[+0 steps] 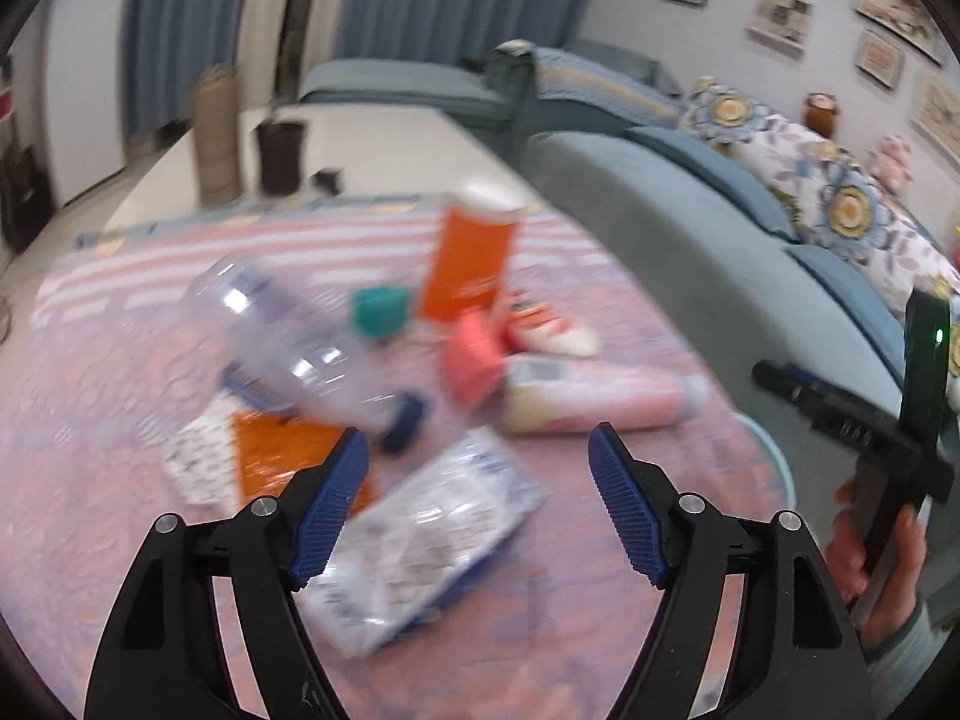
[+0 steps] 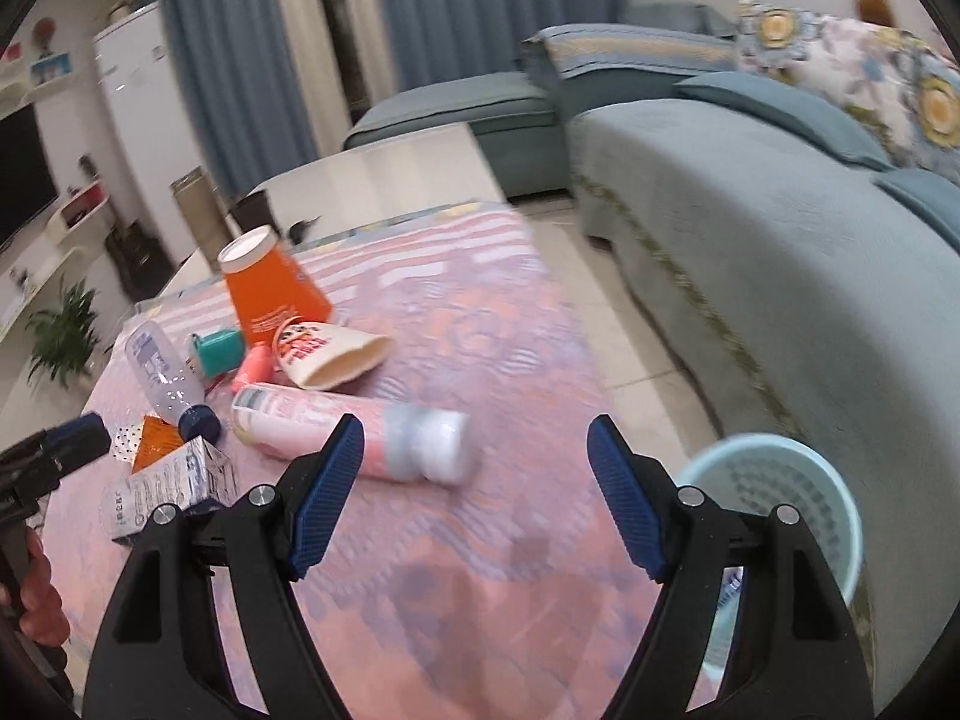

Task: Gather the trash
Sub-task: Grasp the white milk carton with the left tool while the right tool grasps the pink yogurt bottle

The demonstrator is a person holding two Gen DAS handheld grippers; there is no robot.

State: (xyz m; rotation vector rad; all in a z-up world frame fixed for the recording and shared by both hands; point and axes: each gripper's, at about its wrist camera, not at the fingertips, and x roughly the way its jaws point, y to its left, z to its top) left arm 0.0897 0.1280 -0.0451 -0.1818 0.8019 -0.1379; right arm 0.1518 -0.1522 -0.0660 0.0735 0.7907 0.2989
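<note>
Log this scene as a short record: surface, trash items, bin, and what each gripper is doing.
surface: table under a pink patterned cloth
trash: orange cup, clear plastic bottle, pink tube, paper cone cup, teal cap, white crumpled packet
bin: light blue basket, on the floor between table and sofa
left gripper: open, empty, above the packet
right gripper: open, empty

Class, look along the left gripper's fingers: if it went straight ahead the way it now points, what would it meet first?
Most likely the crumpled white-and-blue wrapper, which lies between the open left gripper fingers on the pink tablecloth. The picture is blurred, so depth is uncertain.
</note>
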